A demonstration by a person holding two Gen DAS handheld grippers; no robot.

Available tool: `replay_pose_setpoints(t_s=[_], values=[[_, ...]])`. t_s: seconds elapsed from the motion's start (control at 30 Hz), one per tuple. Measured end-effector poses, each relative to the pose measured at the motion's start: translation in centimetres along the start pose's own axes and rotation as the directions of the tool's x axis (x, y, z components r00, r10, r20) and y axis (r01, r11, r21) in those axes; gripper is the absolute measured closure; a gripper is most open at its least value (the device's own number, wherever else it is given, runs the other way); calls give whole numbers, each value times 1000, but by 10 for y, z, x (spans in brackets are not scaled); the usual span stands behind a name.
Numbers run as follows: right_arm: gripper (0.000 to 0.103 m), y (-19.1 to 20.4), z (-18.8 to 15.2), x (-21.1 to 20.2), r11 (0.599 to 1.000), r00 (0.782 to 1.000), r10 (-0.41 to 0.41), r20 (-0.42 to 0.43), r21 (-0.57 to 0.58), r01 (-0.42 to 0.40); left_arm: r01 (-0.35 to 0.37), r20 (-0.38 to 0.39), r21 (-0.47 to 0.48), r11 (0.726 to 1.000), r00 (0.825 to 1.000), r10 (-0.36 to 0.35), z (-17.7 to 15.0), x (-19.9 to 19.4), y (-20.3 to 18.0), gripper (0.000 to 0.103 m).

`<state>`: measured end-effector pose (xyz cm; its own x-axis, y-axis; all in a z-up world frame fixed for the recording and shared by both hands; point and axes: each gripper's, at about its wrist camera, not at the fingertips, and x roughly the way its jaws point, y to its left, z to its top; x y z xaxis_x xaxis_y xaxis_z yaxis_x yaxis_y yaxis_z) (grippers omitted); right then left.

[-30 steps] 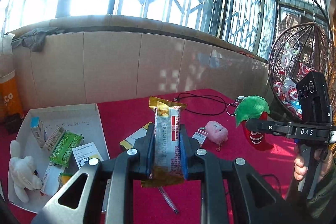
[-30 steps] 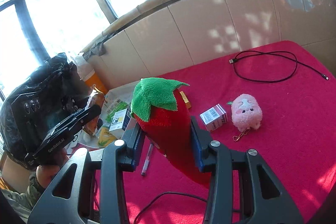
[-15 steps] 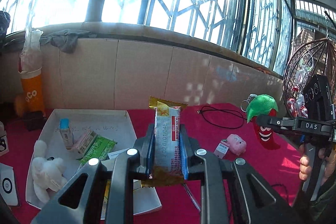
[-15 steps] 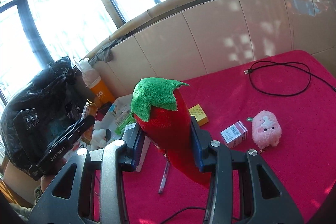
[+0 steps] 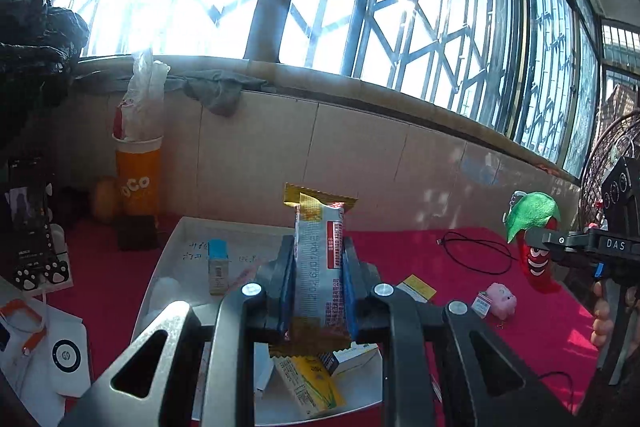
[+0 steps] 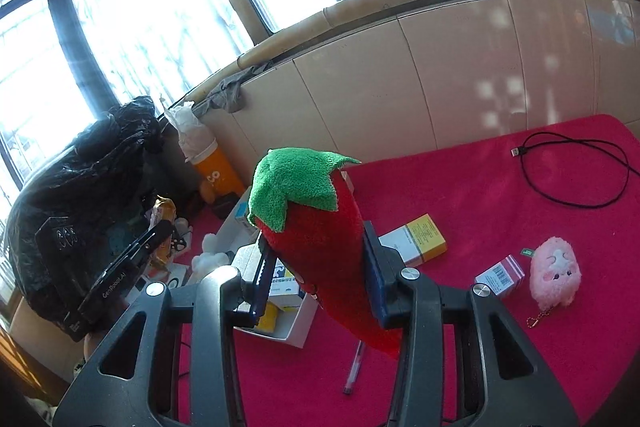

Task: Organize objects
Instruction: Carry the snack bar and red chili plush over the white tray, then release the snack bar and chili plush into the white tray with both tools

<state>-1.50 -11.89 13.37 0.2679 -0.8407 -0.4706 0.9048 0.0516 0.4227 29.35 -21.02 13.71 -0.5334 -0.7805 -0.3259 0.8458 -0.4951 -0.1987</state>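
Foil, fleece and card on red cloth

Glossy foil snack wrapper point(image 5: 320, 267); fuzzy plush chilli point(image 6: 320, 227); matt red tablecloth point(image 6: 500, 195); smooth white cardboard tray point(image 5: 180, 247); crinkled glossy black plastic bag point(image 6: 80, 167), far left.

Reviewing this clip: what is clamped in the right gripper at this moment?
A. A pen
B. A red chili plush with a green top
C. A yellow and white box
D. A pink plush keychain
B: in the right wrist view the right gripper has its blue pads pressed on both sides of the red chili plush, while the pink plush keychain, the yellow and white box and the pen lie on the red cloth.
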Motion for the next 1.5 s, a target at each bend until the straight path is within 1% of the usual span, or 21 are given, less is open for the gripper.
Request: replay_pose_setpoints(t_s=[0.13,0.2,0.27,0.4,0.5,0.67,0.77,0.83,0.87,0.9,0.93,0.97,1.03,1.17,1.27,1.5], values=[[64,8,4,20,1000,999,30,-37,3,-30,-58,9,-38,998,998,59,2,-7,28,83],[64,15,4,32,999,997,48,-61,2,-48,-75,5,-53,996,997,75,0,-8,38,83],[64,23,5,46,998,995,58,-85,-4,-58,-83,-2,-65,994,997,83,-1,-6,46,83],[64,40,12,81,997,987,79,-140,-13,-82,-74,-35,-76,994,997,71,-6,4,52,83],[64,50,18,115,997,981,73,-179,-21,-78,-59,-67,-87,994,996,54,-13,14,54,83],[63,63,11,175,998,970,4,-243,-58,-19,-61,-104,-98,993,993,51,-23,29,57,83],[62,64,10,209,999,965,-20,-260,-39,11,-73,-122,-72,995,990,64,-21,45,55,82],[57,63,13,228,1000,966,-5,-260,2,6,-82,-125,-66,994,989,74,-20,52,54,82],[53,62,14,236,1000,963,7,-268,17,-2,-87,-125,-69,994,989,78,-20,54,54,77],[40,60,14,244,1000,960,7,-280,30,1,-93,-120,-72,993,989,84,-21,54,54,69],[31,58,13,247,999,959,6,-282,43,6,-103,-112,-76,992,989,94,-21,53,54,35],[19,56,12,248,999,961,5,-275,54,11,-111,-102,-77,991,989,103,-22,51,55,0],[18,51,10,244,997,965,3,-261,71,16,-129,-79,-76,989,989,123,-23,47,57,0],[18,42,9,226,994,974,13,-228,105,11,-156,-80,-112,981,986,148,-22,44,64,0],[18,36,7,209,990,981,25,-194,140,2,-166,-72,-111,980,985,158,-20,39,61,0],[18,30,0,165,986,988,70,-138,159,-48,-135,-66,-79,988,989,130,-17,31,41,0]])
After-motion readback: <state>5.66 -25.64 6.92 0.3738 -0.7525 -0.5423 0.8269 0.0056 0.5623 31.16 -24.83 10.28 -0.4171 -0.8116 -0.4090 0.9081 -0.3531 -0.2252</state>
